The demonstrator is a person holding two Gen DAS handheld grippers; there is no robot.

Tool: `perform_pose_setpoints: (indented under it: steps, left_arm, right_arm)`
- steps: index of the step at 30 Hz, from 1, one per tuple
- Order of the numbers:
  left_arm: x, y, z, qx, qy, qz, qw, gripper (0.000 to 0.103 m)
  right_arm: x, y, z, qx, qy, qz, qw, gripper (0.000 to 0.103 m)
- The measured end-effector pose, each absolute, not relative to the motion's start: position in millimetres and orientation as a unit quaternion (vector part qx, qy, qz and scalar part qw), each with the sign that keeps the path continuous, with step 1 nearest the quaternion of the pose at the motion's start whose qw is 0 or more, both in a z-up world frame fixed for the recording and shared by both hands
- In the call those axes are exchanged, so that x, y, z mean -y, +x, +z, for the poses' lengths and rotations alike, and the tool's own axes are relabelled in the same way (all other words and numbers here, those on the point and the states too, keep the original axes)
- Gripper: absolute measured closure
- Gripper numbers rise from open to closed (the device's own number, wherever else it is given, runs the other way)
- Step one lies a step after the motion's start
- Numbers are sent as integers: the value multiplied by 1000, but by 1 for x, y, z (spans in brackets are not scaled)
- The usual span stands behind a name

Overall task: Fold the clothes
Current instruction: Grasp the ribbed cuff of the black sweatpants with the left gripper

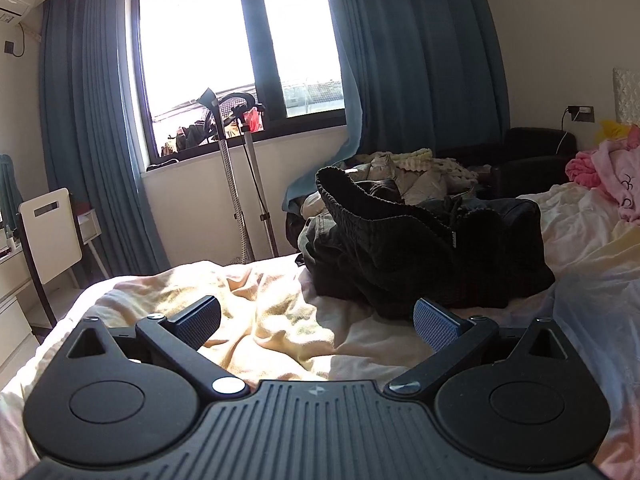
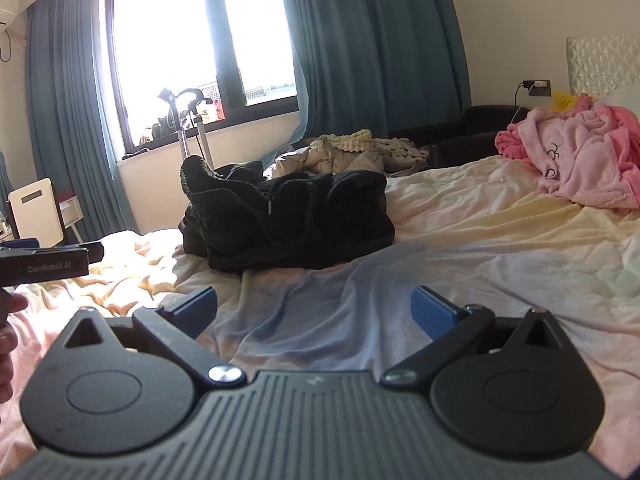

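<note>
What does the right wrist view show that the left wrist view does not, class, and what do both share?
Only the right wrist view shows the left gripper from the side and the whole white headboard. Only the left wrist view shows the left gripper's open blue pads. Both share the dark clothes pile, pink garment, window and bed sheet.

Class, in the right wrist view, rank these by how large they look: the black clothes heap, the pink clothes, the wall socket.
1. Black clothes heap.
2. Pink clothes, cut off by the picture's edge and farther away, so this rank is unsure.
3. Wall socket, clearly smallest.
</note>
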State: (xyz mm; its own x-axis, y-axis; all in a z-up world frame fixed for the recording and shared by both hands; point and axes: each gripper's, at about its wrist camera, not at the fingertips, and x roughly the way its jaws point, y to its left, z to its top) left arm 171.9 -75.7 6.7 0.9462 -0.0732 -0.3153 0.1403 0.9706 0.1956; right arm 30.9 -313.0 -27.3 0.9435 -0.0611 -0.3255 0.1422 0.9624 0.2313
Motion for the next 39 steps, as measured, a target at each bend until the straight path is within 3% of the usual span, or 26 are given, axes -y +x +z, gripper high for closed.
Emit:
perform_pose_setpoints:
  steps: [7, 9, 15, 19, 24, 31, 34, 37, 38, 39]
  left_arm:
    - [110, 294, 4, -163, 106, -16, 981, 8]
    - [116, 329, 6, -174, 110, -1, 979, 24]
    - [128, 409, 10, -193, 88, 7, 977, 43]
    - [117, 432, 15, -220, 3, -9, 975, 43]
    - [98, 425, 30, -196, -82, -45, 976, 41]
    - [105, 419, 27, -206, 2, -71, 976, 42]
    - [112, 434, 18, -242, 14, -52, 969, 48]
    - [110, 461, 10, -288, -17, -25, 957, 55]
    - [108, 466, 10, -295, -37, -25, 955, 66]
    - [106, 468, 10, -298, -57, -26, 953, 90]
  right_arm:
    - [326, 66, -50, -186, 188, -20, 964, 0]
    - [325, 75, -55, -189, 197, -9, 962, 0]
    - [332, 101, -80, -211, 244, 10, 946, 0]
    - [341, 112, -92, -220, 279, 10, 935, 0]
    - [342, 115, -96, -222, 287, 12, 932, 0]
    - [335, 114, -94, -235, 266, 19, 935, 0]
    - [335, 114, -93, -235, 264, 25, 935, 0]
    - [337, 113, -92, -231, 275, 46, 932, 0]
    - [335, 113, -91, -229, 269, 47, 934, 0]
    - [334, 113, -90, -227, 260, 46, 937, 0]
